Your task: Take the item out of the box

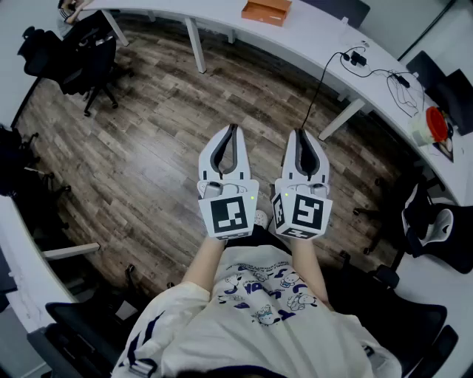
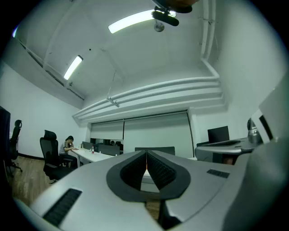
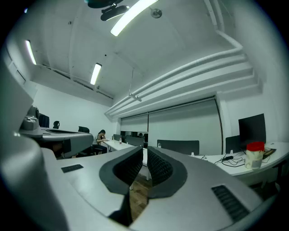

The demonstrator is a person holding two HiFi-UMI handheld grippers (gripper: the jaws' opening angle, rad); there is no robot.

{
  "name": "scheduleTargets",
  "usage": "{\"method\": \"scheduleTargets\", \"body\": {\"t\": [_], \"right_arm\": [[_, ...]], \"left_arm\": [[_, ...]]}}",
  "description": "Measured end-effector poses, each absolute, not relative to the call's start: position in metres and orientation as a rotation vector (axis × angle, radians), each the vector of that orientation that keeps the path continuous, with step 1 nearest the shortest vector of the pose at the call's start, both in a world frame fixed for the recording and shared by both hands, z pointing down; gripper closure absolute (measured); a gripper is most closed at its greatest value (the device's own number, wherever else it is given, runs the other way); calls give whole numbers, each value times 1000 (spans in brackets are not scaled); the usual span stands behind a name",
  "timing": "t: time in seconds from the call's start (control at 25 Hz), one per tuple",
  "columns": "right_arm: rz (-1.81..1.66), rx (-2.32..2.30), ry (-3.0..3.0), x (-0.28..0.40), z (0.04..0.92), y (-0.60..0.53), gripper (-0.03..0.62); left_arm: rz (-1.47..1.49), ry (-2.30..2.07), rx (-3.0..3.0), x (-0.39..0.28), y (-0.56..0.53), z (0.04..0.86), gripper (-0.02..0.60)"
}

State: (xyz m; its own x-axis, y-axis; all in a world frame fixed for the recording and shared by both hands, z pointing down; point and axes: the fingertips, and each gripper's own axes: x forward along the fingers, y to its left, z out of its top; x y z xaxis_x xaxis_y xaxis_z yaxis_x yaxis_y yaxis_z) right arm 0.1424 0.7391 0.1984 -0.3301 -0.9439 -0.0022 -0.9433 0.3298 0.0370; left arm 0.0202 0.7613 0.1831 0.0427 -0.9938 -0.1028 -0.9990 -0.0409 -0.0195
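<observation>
A wooden floor [image 1: 148,148] filled most of the head view, and a long curved white counter [image 1: 318,37] was seen sweeping along the top and down the right edge of the frame. A black office chair [image 1: 85,55] was parked at the upper left, just beside the counter's end. Both tools were held out level over the floor in the middle of the frame, side by side and a little apart, well short of the counter. The left tool [image 1: 234,127] was seen with its jaws pressed together at the tips and nothing between them. The right tool [image 1: 301,133] was likewise closed, its jaws brought together on nothing. The orange box [image 1: 266,11] was found lying flat on the counter at the top centre of the frame, well apart from both tools; its contents could not be made out. A white container with a red lid [image 1: 431,125] stood on the counter at the right, and a black cable [image 1: 325,70] was draped from the counter's edge down toward the floor.
</observation>
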Motion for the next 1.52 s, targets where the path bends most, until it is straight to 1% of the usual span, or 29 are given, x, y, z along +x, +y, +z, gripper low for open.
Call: {"method": "scheduleTargets", "body": {"t": [0.48,1.52], "right_arm": [[-23,1796,-2559,157,202,722,542],[49,1655,-2643,192,218,645,542]], "left_arm": [[93,2126,-2199,36,745,185,563],[86,2248,-2110,74,679,197,563]]}}
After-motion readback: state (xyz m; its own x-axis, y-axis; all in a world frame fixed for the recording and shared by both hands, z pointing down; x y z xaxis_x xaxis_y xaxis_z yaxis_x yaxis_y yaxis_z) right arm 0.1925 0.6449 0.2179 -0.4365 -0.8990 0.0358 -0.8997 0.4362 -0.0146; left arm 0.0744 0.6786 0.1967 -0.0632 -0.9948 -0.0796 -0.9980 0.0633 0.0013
